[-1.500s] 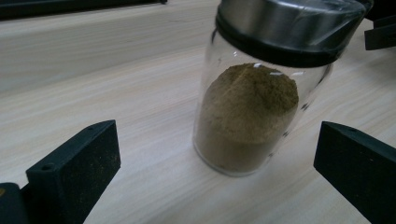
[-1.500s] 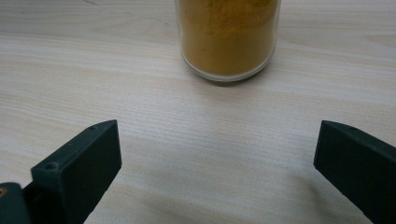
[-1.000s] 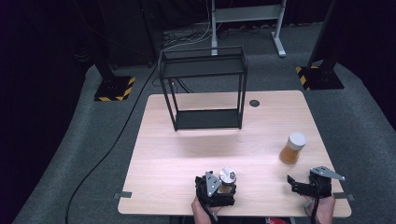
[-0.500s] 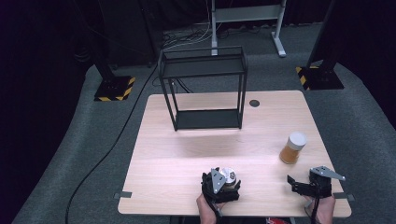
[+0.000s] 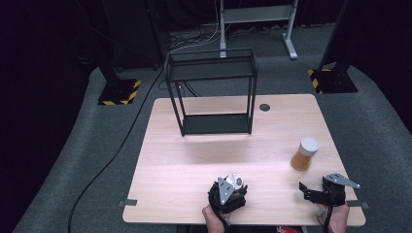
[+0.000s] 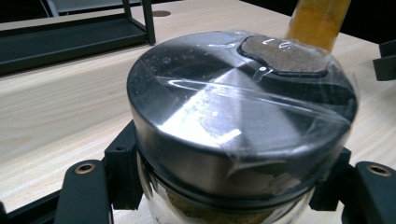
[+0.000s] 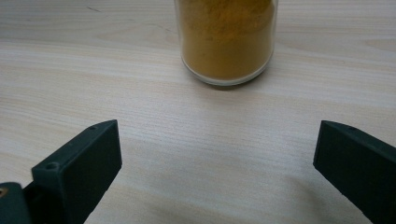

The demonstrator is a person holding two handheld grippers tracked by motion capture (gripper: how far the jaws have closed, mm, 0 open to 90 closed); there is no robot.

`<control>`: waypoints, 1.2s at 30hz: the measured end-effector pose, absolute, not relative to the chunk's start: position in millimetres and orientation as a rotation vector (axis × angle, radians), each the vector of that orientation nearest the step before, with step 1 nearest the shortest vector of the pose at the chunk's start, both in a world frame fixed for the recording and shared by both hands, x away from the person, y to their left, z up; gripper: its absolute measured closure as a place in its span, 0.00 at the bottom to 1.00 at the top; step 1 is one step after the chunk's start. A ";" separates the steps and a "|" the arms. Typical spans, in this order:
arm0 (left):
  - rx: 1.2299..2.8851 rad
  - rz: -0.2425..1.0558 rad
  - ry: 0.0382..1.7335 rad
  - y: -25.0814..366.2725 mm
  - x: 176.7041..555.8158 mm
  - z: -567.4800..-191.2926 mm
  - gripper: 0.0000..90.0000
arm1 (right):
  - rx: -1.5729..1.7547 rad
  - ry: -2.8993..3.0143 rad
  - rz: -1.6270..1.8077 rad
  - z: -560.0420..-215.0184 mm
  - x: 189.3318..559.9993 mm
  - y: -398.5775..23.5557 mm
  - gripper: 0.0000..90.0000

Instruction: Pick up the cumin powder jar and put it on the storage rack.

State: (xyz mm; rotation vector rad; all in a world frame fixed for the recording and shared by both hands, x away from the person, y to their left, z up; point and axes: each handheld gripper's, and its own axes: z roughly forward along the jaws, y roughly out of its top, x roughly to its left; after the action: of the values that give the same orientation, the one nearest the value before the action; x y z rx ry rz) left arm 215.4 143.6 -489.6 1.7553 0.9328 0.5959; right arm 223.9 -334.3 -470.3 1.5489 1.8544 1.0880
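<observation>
A glass jar with a shiny metal lid (image 6: pixel 233 98) stands on the wooden table (image 5: pixel 194 160) near its front edge. My left gripper (image 5: pixel 233 188) has just been closing on it, and its black pads (image 6: pixel 122 168) now press the jar's sides below the lid. In the high view the lid (image 5: pixel 235 181) shows just past the gripper's grey plate. At the front right, my right gripper (image 5: pixel 310 191) rests open with bare table between its jaws (image 7: pixel 217 154). A jar of orange powder (image 7: pixel 226 37) with a white lid (image 5: pixel 308 144) stands a short way ahead of it.
A black metal two-tier rack (image 5: pixel 214 97) stands at the back middle of the table, with a round cable hole (image 5: pixel 264 107) to its right. Bare wood lies between the rack and the two jars. Stand bases with yellow-black stripes (image 5: pixel 119 92) sit on the floor beyond.
The left gripper's jaws have drawn in around the metal-lidded jar. Both hands and both jars have stayed where they were.
</observation>
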 end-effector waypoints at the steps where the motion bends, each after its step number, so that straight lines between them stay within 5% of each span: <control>1: 1.753 0.596 0.932 144.2 215.0 -489.1 0.34 | 1.549 1.854 1.089 -470.4 223.8 -334.4 0.00; 36: 1.668 0.643 1.030 193.3 198.9 -472.5 0.34 | 1.549 1.841 1.104 -471.8 222.0 -335.8 0.00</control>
State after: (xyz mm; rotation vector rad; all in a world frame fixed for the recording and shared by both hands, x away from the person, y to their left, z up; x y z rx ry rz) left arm 198.9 193.3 -472.5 1.6678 1.0304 0.6430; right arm 222.0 -335.8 -471.8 1.5490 1.8413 1.1042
